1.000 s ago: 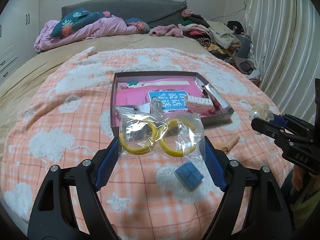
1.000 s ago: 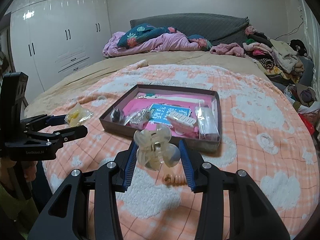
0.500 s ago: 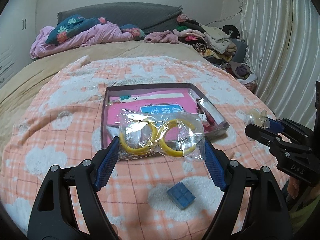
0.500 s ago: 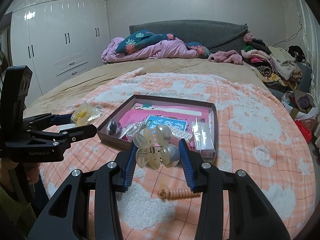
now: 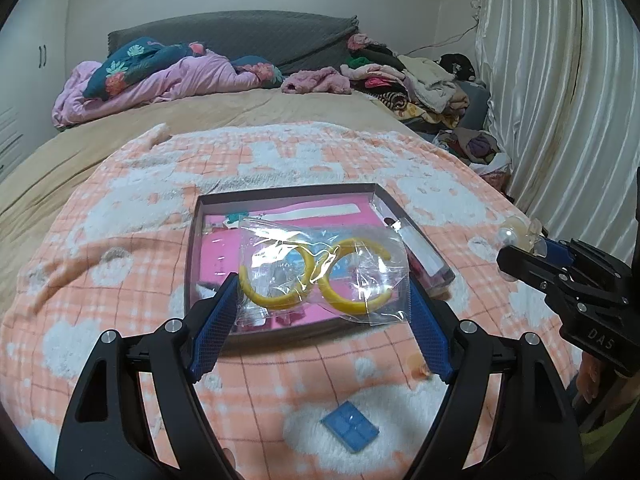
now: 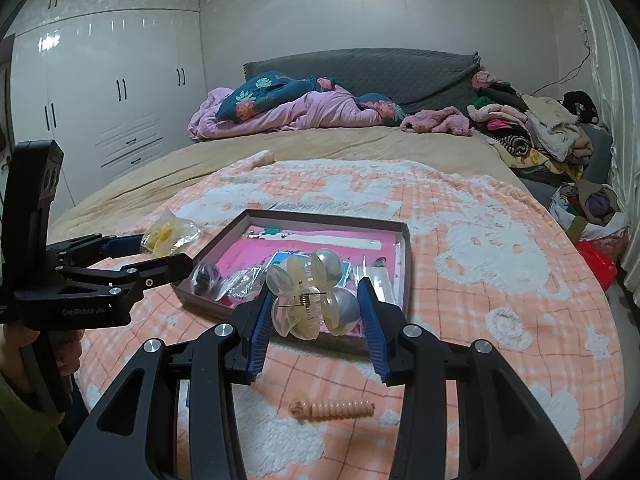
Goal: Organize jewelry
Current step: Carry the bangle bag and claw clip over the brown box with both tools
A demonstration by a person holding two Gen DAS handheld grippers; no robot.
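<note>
My left gripper (image 5: 322, 292) is shut on a clear plastic bag with two yellow hoops (image 5: 320, 276), held above the near edge of the shallow box (image 5: 192, 240) with a pink lining. In the right wrist view my right gripper (image 6: 314, 304) is shut on a pale pearl hair claw (image 6: 310, 300), also over the box's (image 6: 404, 264) near side. The left gripper with its bag (image 6: 170, 236) shows at the left there; the right gripper with the claw (image 5: 520, 236) shows at the right in the left wrist view. The box holds several small packets.
The box lies on an orange checked blanket (image 6: 500, 272) on a bed. A small blue square case (image 5: 350, 430) and a pink spiral hair tie (image 6: 332, 408) lie on the blanket near me. Bedding and piled clothes (image 6: 532, 128) sit at the far end; curtains hang right.
Both grippers have risen a little and moved forward toward the box, each keeping its item. The blue case and the spiral tie now sit lower in view.
</note>
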